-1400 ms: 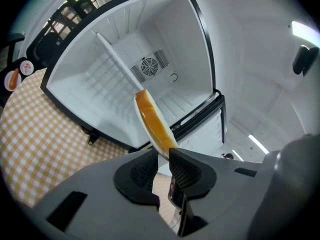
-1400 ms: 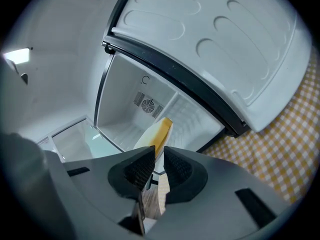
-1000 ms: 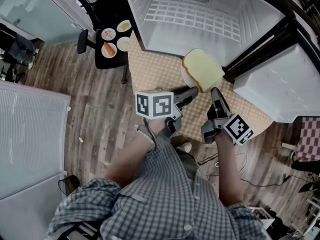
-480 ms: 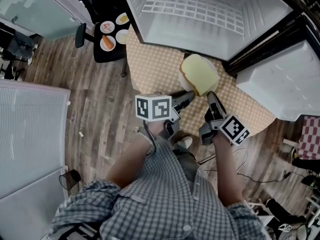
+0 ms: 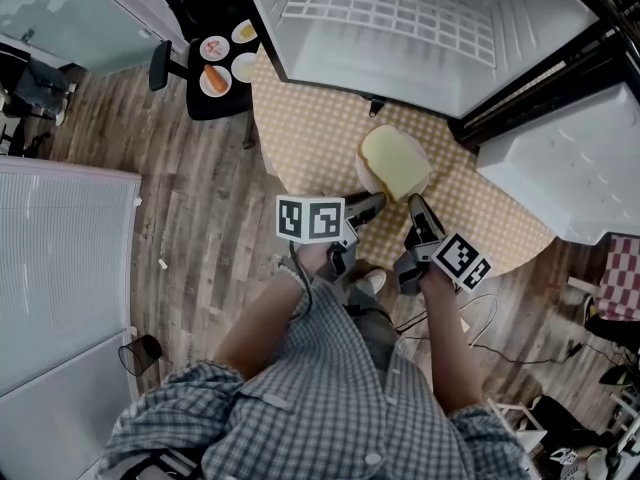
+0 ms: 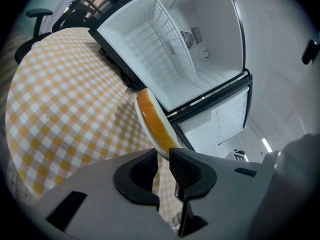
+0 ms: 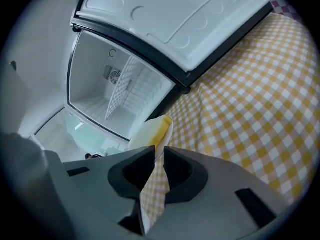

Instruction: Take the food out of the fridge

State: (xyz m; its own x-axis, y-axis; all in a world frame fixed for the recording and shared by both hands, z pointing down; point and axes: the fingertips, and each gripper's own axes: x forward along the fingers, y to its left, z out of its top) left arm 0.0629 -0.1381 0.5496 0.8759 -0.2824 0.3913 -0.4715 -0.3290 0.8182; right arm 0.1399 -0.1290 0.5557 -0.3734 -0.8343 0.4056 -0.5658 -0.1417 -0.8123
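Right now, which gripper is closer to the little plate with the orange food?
Left. The left gripper grips the bread plate on the side facing that little plate; the right gripper grips its other side, farther off.

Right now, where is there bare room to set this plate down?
The checked cloth is bare left of the plate, toward the side table, and right of it, by the fridge door. The side table is crowded with dishes.
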